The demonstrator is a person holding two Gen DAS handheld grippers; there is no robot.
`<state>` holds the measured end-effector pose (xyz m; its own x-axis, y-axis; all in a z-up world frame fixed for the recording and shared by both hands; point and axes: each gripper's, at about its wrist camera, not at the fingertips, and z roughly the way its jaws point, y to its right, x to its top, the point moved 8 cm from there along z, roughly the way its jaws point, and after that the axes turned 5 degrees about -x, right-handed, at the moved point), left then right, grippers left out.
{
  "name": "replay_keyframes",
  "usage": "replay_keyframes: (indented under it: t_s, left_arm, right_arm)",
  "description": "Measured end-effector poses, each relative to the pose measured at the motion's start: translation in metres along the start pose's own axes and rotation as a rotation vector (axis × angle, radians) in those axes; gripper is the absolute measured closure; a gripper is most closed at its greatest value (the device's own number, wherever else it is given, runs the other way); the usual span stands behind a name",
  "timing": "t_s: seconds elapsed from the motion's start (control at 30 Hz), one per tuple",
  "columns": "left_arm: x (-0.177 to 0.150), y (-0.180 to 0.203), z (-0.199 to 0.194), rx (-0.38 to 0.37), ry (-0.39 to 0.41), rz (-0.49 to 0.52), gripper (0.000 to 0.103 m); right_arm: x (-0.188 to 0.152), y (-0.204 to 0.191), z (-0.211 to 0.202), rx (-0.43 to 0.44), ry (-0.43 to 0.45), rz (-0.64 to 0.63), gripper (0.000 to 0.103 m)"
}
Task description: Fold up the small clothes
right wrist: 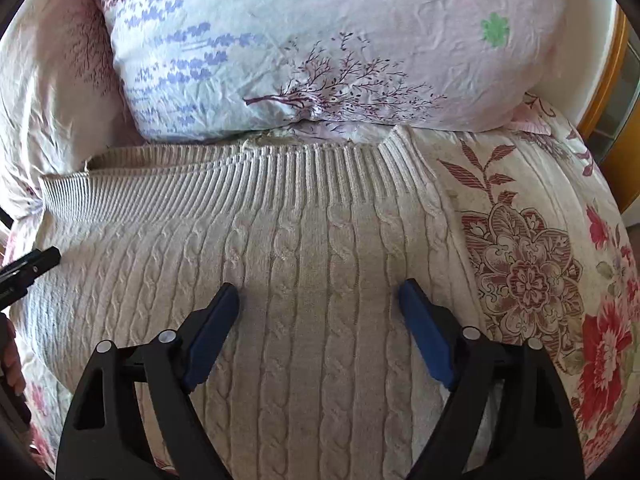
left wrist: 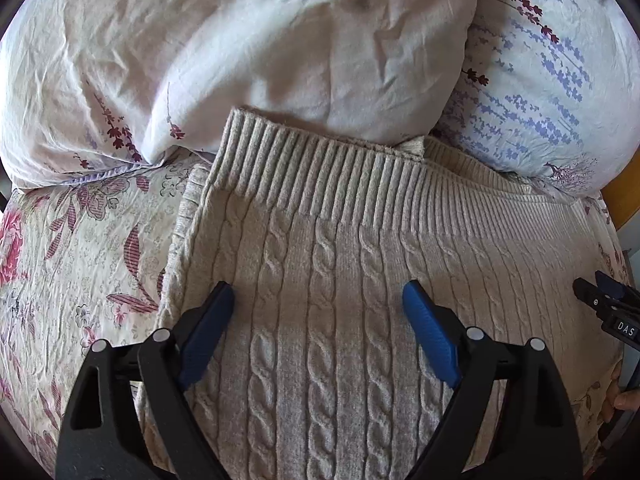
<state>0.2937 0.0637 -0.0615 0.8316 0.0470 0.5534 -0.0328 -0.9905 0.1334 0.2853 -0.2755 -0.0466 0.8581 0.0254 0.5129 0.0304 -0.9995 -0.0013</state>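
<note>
A beige cable-knit sweater (left wrist: pixel 340 280) lies folded flat on the bed, its ribbed hem (left wrist: pixel 320 168) at the far edge against the pillows. My left gripper (left wrist: pixel 318 296) hovers over the sweater's left part, jaws wide apart, nothing between the blue pads (left wrist: pixel 208 332). In the right wrist view the same sweater (right wrist: pixel 300 280) fills the middle, ribbed hem (right wrist: pixel 280 172) at the far side. My right gripper (right wrist: pixel 319 294) stands open above the sweater's right part, empty. The right gripper's tip (left wrist: pixel 604 304) shows at the left wrist view's right edge, and the left gripper's tip (right wrist: pixel 32 266) at the other view's left edge.
Two pillows lie behind the sweater: a pale pink one (left wrist: pixel 240 48) and a lavender-print one (right wrist: pixel 320 40). A floral bedsheet (right wrist: pixel 540 260) spreads on both sides (left wrist: pixel 80 260). A wooden bed frame (right wrist: pixel 616 92) shows at far right. Fingers of a hand (left wrist: pixel 624 400) hold the right gripper.
</note>
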Motion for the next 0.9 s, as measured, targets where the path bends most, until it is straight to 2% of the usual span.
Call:
replay_keyframes:
  t_s: [0.4, 0.53, 0.63, 0.73, 0.9]
  left_arm:
    - [0.003, 0.0, 0.02, -0.002, -0.015, 0.001, 0.009]
    - [0.009, 0.001, 0.019, -0.028, -0.016, -0.018, 0.009]
    - [0.017, -0.011, -0.003, -0.078, 0.032, -0.089, 0.009]
    - [0.023, -0.042, -0.018, -0.116, 0.067, -0.202, 0.01]
    - [0.024, -0.087, -0.023, -0.169, 0.063, -0.36, 0.019]
  right_arm:
    - [0.002, -0.009, 0.027, -0.011, 0.006, -0.024, 0.004]
    - [0.009, -0.013, 0.033, 0.02, -0.012, 0.003, 0.002]
    - [0.01, -0.007, 0.024, 0.068, -0.003, 0.056, 0.003]
    - [0.01, -0.001, 0.017, 0.094, 0.006, 0.09, 0.003]
    - [0.011, 0.006, 0.01, 0.097, 0.023, 0.108, 0.003]
